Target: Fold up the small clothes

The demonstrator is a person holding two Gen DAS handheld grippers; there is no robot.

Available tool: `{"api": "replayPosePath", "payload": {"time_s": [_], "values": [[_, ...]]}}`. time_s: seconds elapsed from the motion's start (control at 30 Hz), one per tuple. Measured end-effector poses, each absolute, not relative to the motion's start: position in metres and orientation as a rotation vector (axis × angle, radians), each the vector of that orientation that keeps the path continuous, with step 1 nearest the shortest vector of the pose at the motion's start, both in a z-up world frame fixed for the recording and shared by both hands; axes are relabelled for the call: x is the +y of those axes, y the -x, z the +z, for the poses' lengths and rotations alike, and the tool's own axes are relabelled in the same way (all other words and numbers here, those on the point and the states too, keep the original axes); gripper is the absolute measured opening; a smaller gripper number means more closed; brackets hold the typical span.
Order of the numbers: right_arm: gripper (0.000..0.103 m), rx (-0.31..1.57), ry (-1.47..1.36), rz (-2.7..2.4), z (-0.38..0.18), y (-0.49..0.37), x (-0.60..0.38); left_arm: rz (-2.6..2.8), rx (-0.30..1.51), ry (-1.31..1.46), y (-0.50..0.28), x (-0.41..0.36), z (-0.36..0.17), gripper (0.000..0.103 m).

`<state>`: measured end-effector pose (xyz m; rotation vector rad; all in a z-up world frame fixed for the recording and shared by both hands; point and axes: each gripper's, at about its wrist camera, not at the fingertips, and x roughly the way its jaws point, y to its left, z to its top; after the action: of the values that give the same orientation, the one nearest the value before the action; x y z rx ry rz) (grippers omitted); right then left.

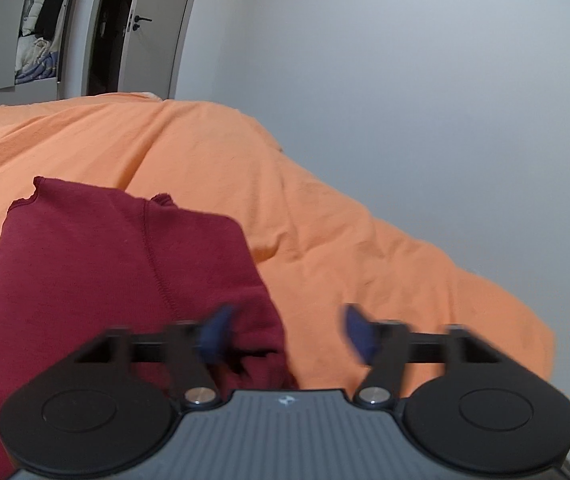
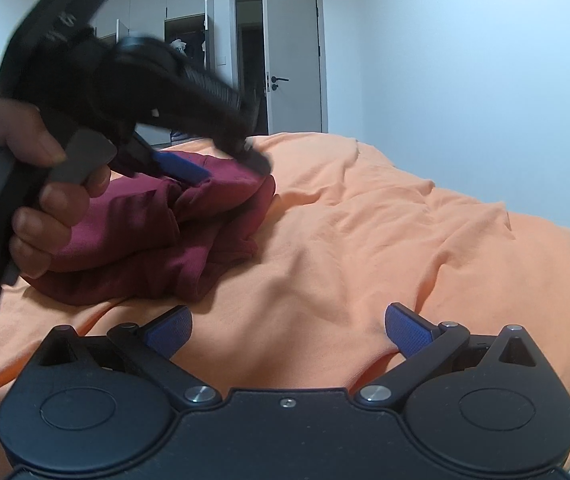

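A dark red garment (image 1: 105, 264) lies folded in a bundle on the orange bedcover (image 1: 325, 232). My left gripper (image 1: 285, 334) hovers open over the garment's right edge, its blue pads blurred, with nothing between them. In the right wrist view the same red garment (image 2: 157, 240) sits at the left, and the left gripper (image 2: 221, 166) hangs just above it, held by a hand (image 2: 45, 208). My right gripper (image 2: 287, 330) stands open low over bare orange cover, to the right of the garment and apart from it.
The orange bedcover (image 2: 405, 240) is wrinkled and drops off at its right edge. A white wall lies beyond. An open wardrobe (image 1: 41, 32) with hanging clothes and a white door (image 2: 297, 60) stand at the back.
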<state>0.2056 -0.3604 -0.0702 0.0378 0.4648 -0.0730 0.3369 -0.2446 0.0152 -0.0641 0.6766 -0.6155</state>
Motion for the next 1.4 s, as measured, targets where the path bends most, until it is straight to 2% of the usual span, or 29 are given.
{"api": "replayPosePath", "payload": {"time_s": [0.13, 0.23, 0.5, 0.8, 1.07, 1.2, 1.4], "values": [[0.102, 0.469, -0.030, -0.083, -0.072, -0.208, -0.358, -0.592, 0.630, 0.059, -0.328, -0.231, 0.030, 0.098], [0.103, 0.472, -0.029, -0.094, -0.071, -0.209, -0.356, -0.551, 0.601, 0.075, -0.325, -0.214, 0.039, 0.102], [0.103, 0.473, -0.069, -0.116, -0.066, -0.208, -0.352, -0.333, 0.627, 0.193, -0.325, -0.138, 0.046, 0.102], [0.103, 0.453, -0.153, -0.064, -0.049, -0.222, -0.339, -0.153, 0.718, 0.329, -0.310, -0.049, 0.013, 0.102], [0.103, 0.419, -0.254, -0.036, -0.024, -0.273, -0.320, -0.197, 0.819, 0.322, -0.298, -0.041, -0.016, 0.102], [0.103, 0.508, -0.259, -0.183, -0.033, -0.300, -0.321, -0.201, 0.816, 0.292, -0.291, -0.044, -0.021, 0.102], [0.102, 0.561, -0.238, -0.273, -0.051, -0.278, -0.327, -0.226, 0.825, 0.292, -0.292, -0.039, -0.024, 0.102]]}}
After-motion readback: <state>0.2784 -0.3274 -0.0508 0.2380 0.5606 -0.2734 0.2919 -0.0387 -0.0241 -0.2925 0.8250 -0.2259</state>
